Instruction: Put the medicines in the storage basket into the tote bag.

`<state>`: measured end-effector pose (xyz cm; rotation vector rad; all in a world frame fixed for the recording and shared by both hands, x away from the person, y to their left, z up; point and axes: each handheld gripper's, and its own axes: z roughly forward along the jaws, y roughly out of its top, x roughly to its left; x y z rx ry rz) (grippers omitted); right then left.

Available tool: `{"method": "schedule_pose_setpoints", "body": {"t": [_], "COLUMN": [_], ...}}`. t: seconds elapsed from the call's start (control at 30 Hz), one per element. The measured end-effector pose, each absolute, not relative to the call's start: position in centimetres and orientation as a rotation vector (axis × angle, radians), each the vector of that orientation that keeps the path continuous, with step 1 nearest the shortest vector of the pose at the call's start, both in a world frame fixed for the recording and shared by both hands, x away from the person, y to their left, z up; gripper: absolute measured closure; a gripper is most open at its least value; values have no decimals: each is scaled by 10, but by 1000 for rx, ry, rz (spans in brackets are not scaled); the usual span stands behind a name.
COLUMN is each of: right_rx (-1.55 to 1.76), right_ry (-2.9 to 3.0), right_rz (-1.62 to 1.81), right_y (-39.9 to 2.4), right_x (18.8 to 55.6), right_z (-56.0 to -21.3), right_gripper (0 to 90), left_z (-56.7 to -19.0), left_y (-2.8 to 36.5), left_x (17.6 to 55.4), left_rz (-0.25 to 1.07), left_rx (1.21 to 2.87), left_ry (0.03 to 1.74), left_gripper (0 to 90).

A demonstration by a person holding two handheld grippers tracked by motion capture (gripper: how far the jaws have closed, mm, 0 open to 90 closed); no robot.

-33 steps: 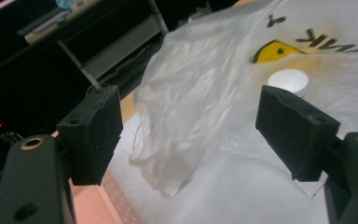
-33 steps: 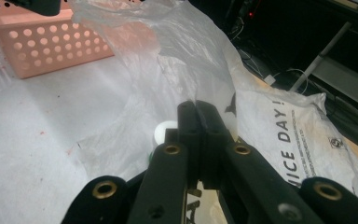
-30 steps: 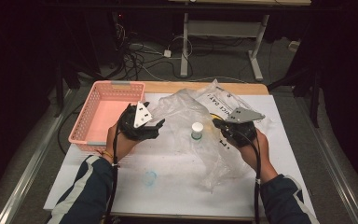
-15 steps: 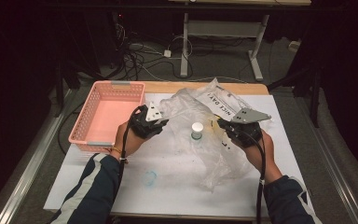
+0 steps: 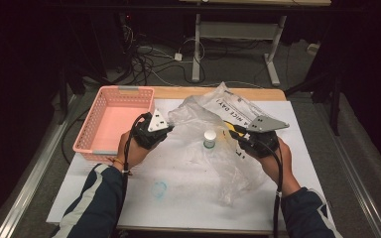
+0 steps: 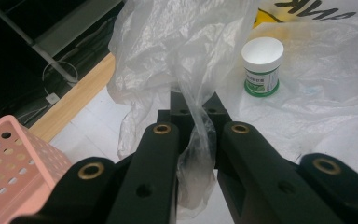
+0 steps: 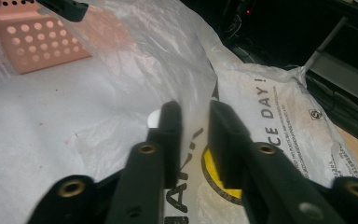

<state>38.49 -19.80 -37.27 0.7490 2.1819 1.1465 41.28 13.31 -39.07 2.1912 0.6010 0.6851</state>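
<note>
Bag handling on the worktop (image 5: 129,198)

Left claw (image 6: 193,112) pinches the plastic bag (image 6: 182,51), baring the jar (image 6: 261,67); right claw (image 7: 195,122), just opening, stands spread.

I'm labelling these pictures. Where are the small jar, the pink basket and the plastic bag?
small jar (image 6: 262,50), left gripper view, on its white lid.
pink basket (image 5: 89,138), high view, on its left wall.
plastic bag (image 6: 168,42), left gripper view, on its crumpled film.
</note>
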Motion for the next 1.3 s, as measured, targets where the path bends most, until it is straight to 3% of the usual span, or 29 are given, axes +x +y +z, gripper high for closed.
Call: {"method": "schedule_pose_setpoints", "body": {"t": [0.03, 0.1, 0.17, 0.4, 0.73, 0.93, 1.03, 1.17, 1.3], "right_rx": [743, 741, 723, 655, 620, 580, 542, 512, 516], "right_ry": [2173, 2161, 2151, 2237, 2374, 2429, 2444, 2462, 2471], "right_rz": [1148, 1145, 1175, 1205, 1193, 1025, 945, 844, 816], "right_y": [-198, -199, -204, -215, -234, -232, -224, -215, -211], "right_x": [382, 377, 363, 324, 290, 287, 292, 299, 306], "right_z": [-372, -372, -374, -385, -411, -434, -446, -459, -463], "right_gripper": [626, 597, 503, 344, 236, 237, 282, 416, 680], "left_z": [-391, -392, -394, -397, -400, -402, -403, -403, -404], "left_y": [134, 133, 133, 130, 128, 127, 127, 128, 128], "left_x": [413, 412, 411, 408, 406, 407, 407, 408, 408], "left_rz": [681, 678, 674, 680, 691, 691, 692, 686, 690], "left_rx": [2189, 2194, 2203, 2222, 2236, 2245, 2245, 2243, 2245], "left_ry": [600, 595, 590, 572, 565, 563, 562, 568, 568], "left_gripper": [857, 857, 858, 858, 857, 857, 857, 856, 856]}}
